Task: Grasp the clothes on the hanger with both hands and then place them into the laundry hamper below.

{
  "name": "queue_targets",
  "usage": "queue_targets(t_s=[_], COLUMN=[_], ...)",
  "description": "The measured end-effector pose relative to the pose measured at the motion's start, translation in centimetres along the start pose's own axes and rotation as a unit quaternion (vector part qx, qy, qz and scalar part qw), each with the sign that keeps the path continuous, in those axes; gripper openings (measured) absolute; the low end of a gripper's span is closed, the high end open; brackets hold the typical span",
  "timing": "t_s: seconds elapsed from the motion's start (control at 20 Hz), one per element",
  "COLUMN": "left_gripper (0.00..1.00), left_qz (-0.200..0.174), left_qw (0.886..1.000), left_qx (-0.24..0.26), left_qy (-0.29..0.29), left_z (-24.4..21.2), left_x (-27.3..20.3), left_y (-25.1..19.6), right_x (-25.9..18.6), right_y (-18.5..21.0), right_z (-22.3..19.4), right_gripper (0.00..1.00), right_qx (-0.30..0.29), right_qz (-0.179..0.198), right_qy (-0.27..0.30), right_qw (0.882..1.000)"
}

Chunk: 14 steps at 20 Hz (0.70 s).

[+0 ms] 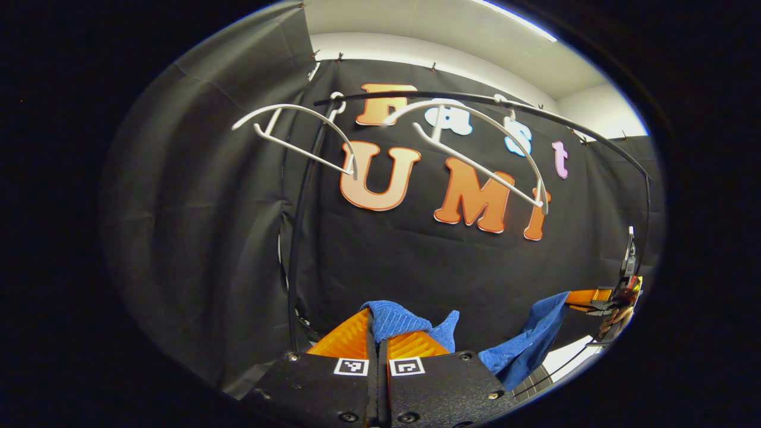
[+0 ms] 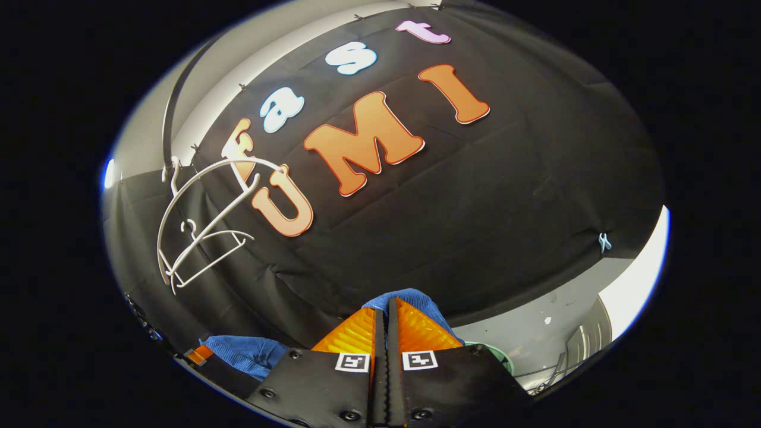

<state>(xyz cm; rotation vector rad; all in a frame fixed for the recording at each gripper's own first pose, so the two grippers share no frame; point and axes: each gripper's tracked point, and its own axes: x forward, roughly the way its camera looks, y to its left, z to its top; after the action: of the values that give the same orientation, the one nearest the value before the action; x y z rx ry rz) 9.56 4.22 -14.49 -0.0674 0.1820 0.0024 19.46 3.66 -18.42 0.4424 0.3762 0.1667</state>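
Note:
A blue cloth (image 1: 398,318) bunches over the tips of my left gripper (image 1: 376,324), whose fingers are pressed together on it. More of the same blue cloth (image 1: 526,342) hangs to the right, its far end held by the other gripper (image 1: 594,300) at the right edge. In the right gripper view my right gripper (image 2: 386,309) is shut on a fold of the blue cloth (image 2: 410,297), and more blue fabric (image 2: 244,353) shows low on the left. Two bare white hangers (image 1: 297,134) (image 1: 481,148) hang from the black rail (image 1: 475,100) above. The white hangers (image 2: 199,223) also appear at the left.
The rail's black upright post (image 1: 295,261) runs down just left of my left gripper. A pale floor (image 2: 535,333) and a green round rim (image 2: 496,353) lie low right in the right gripper view. A small clip (image 2: 604,242) pins the wall cloth.

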Motion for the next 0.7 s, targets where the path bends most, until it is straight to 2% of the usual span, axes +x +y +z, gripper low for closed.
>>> queue_targets(t_s=[0.4,0.7], left_gripper=[0.0,0.0], left_qz=[-0.054,-0.078], left_qw=[0.998,0.995], left_qx=[0.01,0.022], left_qy=[0.028,0.058], left_z=[-4.5,-8.7], left_x=[1.3,3.4], left_y=[-8.8,-14.3], right_x=[-0.8,0.6], right_y=[-0.6,-1.8], right_z=[-3.2,-8.3], right_gripper=[0.07,0.07], right_qx=[-0.035,-0.034], right_qz=[-0.01,-0.015], right_qy=[0.005,0.034], right_qw=[0.999,0.999])
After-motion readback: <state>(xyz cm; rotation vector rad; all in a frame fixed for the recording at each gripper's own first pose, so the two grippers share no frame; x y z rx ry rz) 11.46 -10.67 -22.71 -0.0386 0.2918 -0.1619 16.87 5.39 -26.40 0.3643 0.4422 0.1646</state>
